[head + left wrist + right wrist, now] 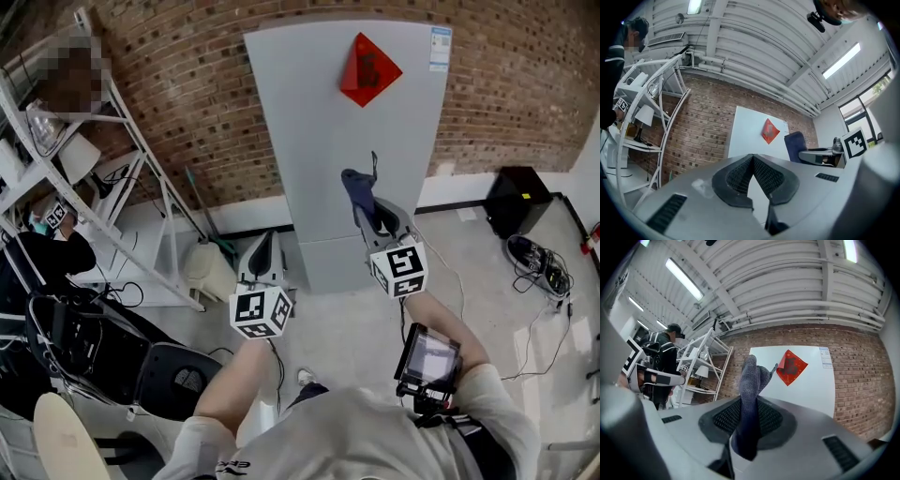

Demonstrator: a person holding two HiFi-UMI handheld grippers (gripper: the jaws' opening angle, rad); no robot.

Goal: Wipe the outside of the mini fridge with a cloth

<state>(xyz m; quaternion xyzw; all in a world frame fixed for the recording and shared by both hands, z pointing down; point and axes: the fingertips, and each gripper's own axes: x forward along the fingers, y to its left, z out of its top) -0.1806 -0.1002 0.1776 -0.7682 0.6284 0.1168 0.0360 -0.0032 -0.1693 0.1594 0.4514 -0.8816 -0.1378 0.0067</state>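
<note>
Head view, read left to right.

- Left gripper (pixel 266 246): held low, short of the mini fridge (pixel 319 122), which stands ahead of it and slightly to its right. In the left gripper view the left gripper (pixel 752 161) has its jaw tips pressed together with nothing between them. Judgement: idle hand, parked out of the wiping path.
- Mini fridge: pale grey and upright against the brick wall (pixel 187 103). It is straight ahead of both grippers, and a red diamond sticker (pixel 369 68) sits high on its front, above the right gripper. A shelf rack (pixel 141 159) is off to the left gripper's left.
- Right gripper (pixel 377 214): raised toward the fridge front, below the sticker. The right gripper view shows the jaws clamped on a dark blue-grey cloth (pixel 751 380), which is pinched at mid-length. Its free end stands up past the jaw tips and points at the door (pixel 811 390). Judgement: held this way so fabric, not gripper, meets the surface.
- Contact between cloth (pixel 356 190) and door: cannot tell. Most of the front looks unwiped; the task appears to be at an early stage.
</note>
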